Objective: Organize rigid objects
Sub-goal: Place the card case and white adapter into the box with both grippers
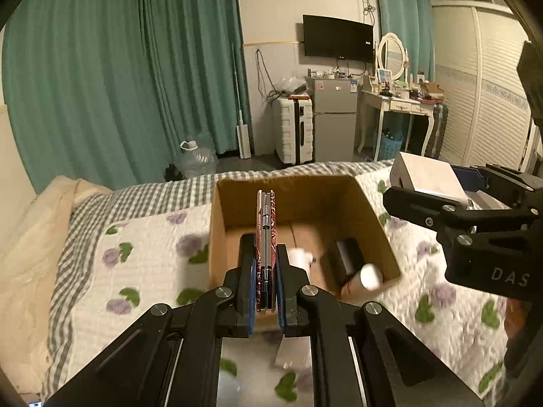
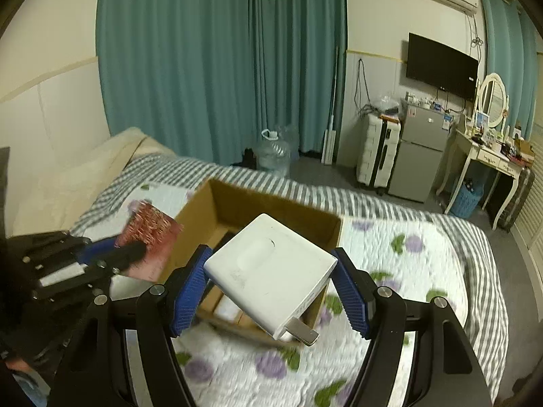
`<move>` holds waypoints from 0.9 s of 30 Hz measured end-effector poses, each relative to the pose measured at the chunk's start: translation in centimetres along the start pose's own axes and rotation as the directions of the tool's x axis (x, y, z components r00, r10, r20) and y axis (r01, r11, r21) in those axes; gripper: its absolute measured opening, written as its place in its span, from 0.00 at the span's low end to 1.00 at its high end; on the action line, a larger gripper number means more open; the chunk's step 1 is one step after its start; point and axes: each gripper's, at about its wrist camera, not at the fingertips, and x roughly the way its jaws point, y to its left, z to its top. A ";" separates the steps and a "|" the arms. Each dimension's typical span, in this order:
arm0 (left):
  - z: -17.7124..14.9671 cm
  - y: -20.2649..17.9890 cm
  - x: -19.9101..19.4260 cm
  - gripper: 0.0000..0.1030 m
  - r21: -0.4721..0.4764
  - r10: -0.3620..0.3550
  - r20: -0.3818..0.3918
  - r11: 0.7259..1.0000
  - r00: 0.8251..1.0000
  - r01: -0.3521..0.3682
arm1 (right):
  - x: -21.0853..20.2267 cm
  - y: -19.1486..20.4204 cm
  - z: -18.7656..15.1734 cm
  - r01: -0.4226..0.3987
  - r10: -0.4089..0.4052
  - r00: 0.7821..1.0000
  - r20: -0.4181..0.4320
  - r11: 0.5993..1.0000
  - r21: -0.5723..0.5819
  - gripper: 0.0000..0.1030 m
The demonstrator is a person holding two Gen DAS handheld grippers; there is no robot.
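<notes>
An open cardboard box (image 1: 370, 213) (image 2: 258, 207) sits on the floral quilt. My left gripper (image 1: 265, 254) is shut on a flat red patterned case (image 1: 266, 237), held edge-up over the box's near side; it also shows in the right wrist view (image 2: 151, 237). My right gripper (image 2: 271, 271) is shut on a white power adapter (image 2: 271, 271) with metal prongs, held above the box; the adapter shows at the right of the left wrist view (image 1: 424, 176). Inside the box lie a black block (image 1: 342, 257), a white bottle (image 1: 300, 257) and a tube with a white cap (image 1: 368, 276).
The quilt (image 2: 407, 257) covers the bed, with a beige pillow (image 1: 34, 237) at the left. Beyond the bed stand a water jug (image 1: 197, 159), a white suitcase (image 1: 293, 129), a small fridge (image 1: 334, 115) and a dressing table (image 1: 393, 101).
</notes>
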 end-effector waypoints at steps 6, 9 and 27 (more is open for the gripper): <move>1.0 -0.3 4.6 0.09 0.008 0.021 -0.047 1.000 0.999 -0.021 | 3.2 -1.6 0.6 -0.004 0.004 1.000 -0.001 0.999 0.037 0.68; 0.5 -0.5 6.7 0.09 -0.001 0.026 -0.080 1.000 0.996 -0.026 | 5.3 -2.1 -0.2 0.002 0.000 0.999 -0.033 0.999 0.046 0.68; 0.0 -0.4 11.6 0.13 -0.027 0.007 -0.119 1.000 0.993 -0.010 | 8.6 -4.0 -1.8 0.011 -0.005 0.998 -0.070 0.997 0.081 0.68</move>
